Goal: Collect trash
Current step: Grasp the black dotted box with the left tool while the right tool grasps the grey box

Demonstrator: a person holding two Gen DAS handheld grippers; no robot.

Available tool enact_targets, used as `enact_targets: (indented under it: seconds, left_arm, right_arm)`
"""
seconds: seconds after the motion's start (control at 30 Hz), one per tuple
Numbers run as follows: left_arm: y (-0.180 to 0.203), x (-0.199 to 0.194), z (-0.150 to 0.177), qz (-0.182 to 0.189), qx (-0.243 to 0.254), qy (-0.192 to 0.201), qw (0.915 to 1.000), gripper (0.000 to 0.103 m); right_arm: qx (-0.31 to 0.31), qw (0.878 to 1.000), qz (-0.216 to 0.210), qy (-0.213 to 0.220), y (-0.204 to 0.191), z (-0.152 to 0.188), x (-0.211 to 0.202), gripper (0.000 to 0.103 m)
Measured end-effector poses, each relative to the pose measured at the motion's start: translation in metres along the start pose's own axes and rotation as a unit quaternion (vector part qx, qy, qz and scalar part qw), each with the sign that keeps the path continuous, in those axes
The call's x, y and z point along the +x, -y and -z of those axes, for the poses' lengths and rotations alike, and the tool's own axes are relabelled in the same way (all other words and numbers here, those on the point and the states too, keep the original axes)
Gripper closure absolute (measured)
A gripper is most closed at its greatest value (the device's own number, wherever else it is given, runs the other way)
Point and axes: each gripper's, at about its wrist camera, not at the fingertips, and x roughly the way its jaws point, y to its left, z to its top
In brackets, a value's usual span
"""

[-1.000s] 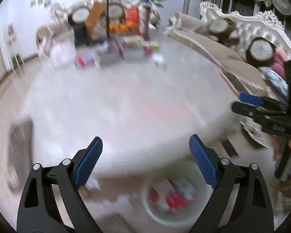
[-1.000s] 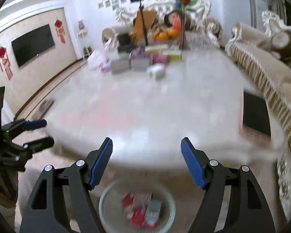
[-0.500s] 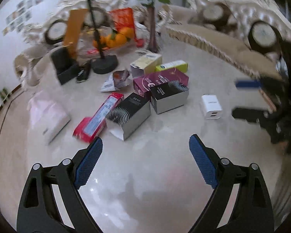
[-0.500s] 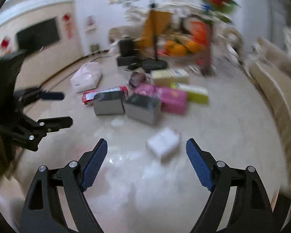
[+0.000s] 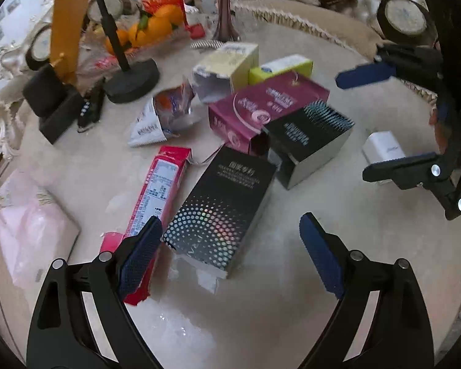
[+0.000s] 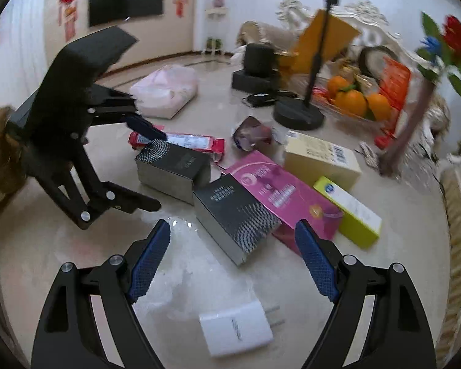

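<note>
Both grippers hanging agape over littered table.
Left gripper [image 5: 227,246] is standing wide, empty, black dotted box [image 5: 221,206] at twelve o'clock; right gripper [image 6: 232,255] is gaping, holding nothing, white charger [image 6: 236,327] at six o'clock.

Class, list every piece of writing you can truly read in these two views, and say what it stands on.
No text reads with certainty.
Black dotted box: pale lines, blurred.
Magenta box: white characters, blurred.
Red packet: fine print, too small.
White charger: faint grey wording, illegible.
Cream box: barcode only.
</note>
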Motion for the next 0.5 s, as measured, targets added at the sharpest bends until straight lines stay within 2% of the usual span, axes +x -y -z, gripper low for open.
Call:
enact_targets:
  seconds: [0.17, 0.23, 0.37, 0.5]
  left_arm:
    - [-0.008, 0.002, -0.003, 0.027, -0.006, 0.002, 0.9996, 0.015]
    - [-0.01, 0.004, -0.004, 0.029, -0.003, -0.003, 0.9996, 0.015]
    - [-0.013, 0.009, -0.005, 0.066, -0.014, -0.022, 0.9975, 0.015]
    - [-0.012, 0.011, -0.005, 0.096, -0.031, -0.025, 0.9946, 0.015]
  right_arm:
    - [-0.052, 0.998, 0.005, -0.018, 0.001, -0.013, 0.017, 0.024]
    - [-0.067, 0.997, -0.005, -0.024, 0.002, -0.017, 0.022, 0.024]
    - [-0.074, 0.996, -0.021, -0.048, 0.005, -0.021, 0.033, 0.024]
    - [-0.045, 0.994, -0.073, -0.068, 0.006, -0.017, 0.037, 0.025]
